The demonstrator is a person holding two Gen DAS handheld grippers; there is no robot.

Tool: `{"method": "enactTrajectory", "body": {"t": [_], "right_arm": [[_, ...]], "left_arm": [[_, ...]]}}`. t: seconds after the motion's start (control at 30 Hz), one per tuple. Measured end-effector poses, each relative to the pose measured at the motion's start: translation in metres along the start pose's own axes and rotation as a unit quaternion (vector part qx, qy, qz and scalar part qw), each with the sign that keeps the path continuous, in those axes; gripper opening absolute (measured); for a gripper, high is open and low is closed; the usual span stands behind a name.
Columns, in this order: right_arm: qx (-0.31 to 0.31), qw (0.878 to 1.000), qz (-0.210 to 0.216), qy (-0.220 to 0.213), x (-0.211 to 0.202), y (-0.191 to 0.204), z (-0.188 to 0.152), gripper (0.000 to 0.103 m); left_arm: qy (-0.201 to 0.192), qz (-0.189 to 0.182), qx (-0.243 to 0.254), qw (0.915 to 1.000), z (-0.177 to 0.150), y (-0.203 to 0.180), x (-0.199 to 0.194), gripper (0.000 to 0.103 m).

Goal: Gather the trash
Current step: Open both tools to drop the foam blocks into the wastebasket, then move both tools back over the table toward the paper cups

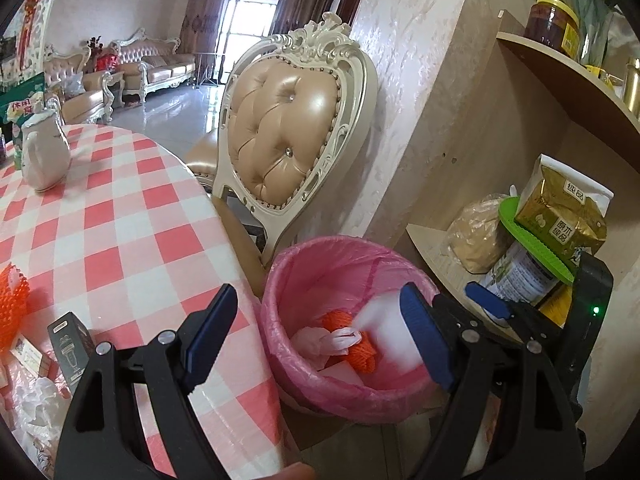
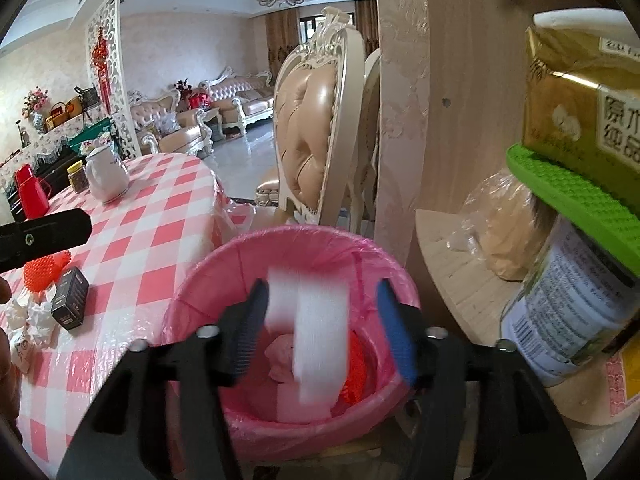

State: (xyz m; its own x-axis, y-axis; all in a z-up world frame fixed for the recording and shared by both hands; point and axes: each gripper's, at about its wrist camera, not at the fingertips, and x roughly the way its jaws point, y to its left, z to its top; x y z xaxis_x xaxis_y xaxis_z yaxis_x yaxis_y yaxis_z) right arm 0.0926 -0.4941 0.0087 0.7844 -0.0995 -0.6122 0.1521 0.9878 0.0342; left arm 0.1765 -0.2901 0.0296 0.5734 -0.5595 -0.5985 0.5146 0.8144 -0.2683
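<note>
A round table covered in a red-and-white checked cloth is taking up most of the left side, with an ornate cream chair with a tufted tan back being seen right behind it. Just beside the table edge, down low, a bin lined with a pink bag is being looked into from both wrist views. A wooden shelf unit is being seen just to the right of the bin, loaded with a gold packet on a green mat, a tin and a bagged lump of something tan.

Inside the bin, orange netting and a crumpled pinkish bag are lying on white foam. A white foam block is being caught as a vertical smear between the right gripper fingers; the jaws are standing apart and it's not being pinched, so it looks released right over the bin mouth. The left gripper is also being held wide open with nothing in it, hanging over the gap between table edge and bin.

Still on the table: a white jug, more orange netting, a small black box and some crumpled white paper.
</note>
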Motion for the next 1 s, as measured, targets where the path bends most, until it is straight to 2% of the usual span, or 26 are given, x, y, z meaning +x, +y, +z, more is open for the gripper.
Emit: {"method": "enactTrajectory", "body": {"t": [0.17,0.43,0.8,1.0], "right_arm": [[0.005,1.000,-0.006,-0.003,-0.006,-0.002,0.001,0.061],[-0.005,1.000,0.002,-0.011,-0.017,0.010,0.001,0.072],[-0.010,0.999,0.036,-0.006,-0.031,0.034,-0.004,0.081],[-0.016,0.998,0.063,-0.003,-0.038,0.054,-0.008,0.084]], "left_arm": [[-0.007,0.003,-0.002,1.0000,0.000,0.002,-0.009,0.081],[-0.021,0.017,-0.010,0.9996,-0.006,0.010,-0.032,0.081],[-0.041,0.047,-0.032,0.9975,-0.026,0.031,-0.074,0.081],[-0.054,0.075,-0.051,0.9944,-0.043,0.052,-0.105,0.081]]}}
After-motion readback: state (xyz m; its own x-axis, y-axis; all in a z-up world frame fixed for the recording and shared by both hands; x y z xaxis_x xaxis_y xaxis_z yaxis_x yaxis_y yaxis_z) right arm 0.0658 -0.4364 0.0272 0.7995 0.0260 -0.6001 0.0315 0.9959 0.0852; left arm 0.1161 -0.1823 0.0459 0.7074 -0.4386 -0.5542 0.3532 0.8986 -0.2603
